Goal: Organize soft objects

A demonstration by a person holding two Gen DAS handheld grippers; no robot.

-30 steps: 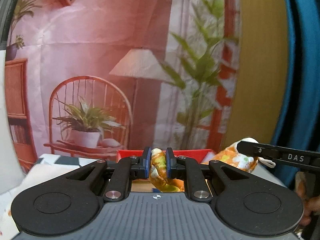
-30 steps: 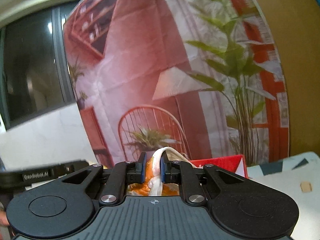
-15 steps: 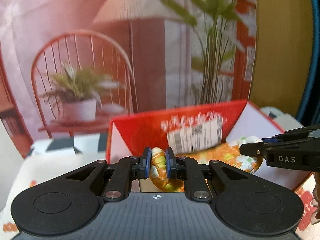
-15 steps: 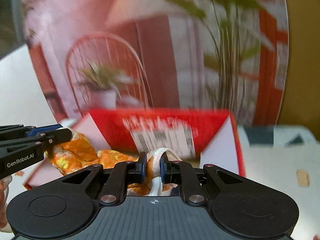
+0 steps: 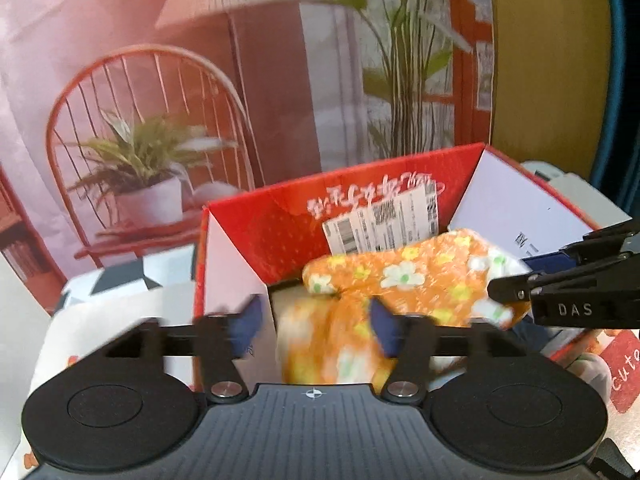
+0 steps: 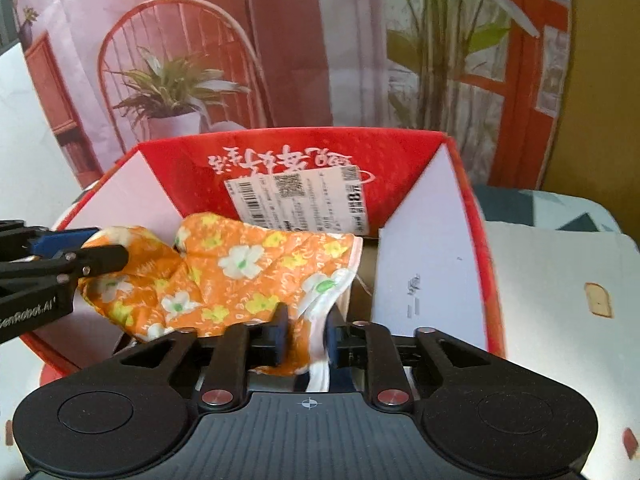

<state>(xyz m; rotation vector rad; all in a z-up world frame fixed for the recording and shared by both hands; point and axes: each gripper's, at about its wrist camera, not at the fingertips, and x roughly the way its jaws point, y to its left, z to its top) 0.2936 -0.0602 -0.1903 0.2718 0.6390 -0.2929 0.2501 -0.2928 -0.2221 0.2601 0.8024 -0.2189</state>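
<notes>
An orange cloth with white and yellow flowers (image 5: pixel 420 276) (image 6: pixel 240 272) sags into the open red cardboard box (image 5: pixel 280 232) (image 6: pixel 192 168). My left gripper (image 5: pixel 316 320) holds its jaws wide and still opening; one bunched end of the cloth hangs loose between them, clear of the pads. In the right wrist view that gripper (image 6: pixel 108 246) reaches in from the left edge beside the cloth. My right gripper (image 6: pixel 306 332) is opening too, with the cloth's white hem slipping between its pads. It shows at the right of the left wrist view (image 5: pixel 516 276).
The box has white inner flaps and a shipping label on its red back wall. A white sheet with small printed shapes (image 6: pixel 560 280) covers the table to the right. A printed backdrop (image 6: pixel 180 60) of a chair and plants hangs close behind.
Both grippers came down over the red box with the cloth, then spread their jaws. The cloth, pinched at both ends before, now sags loose into the box.
</notes>
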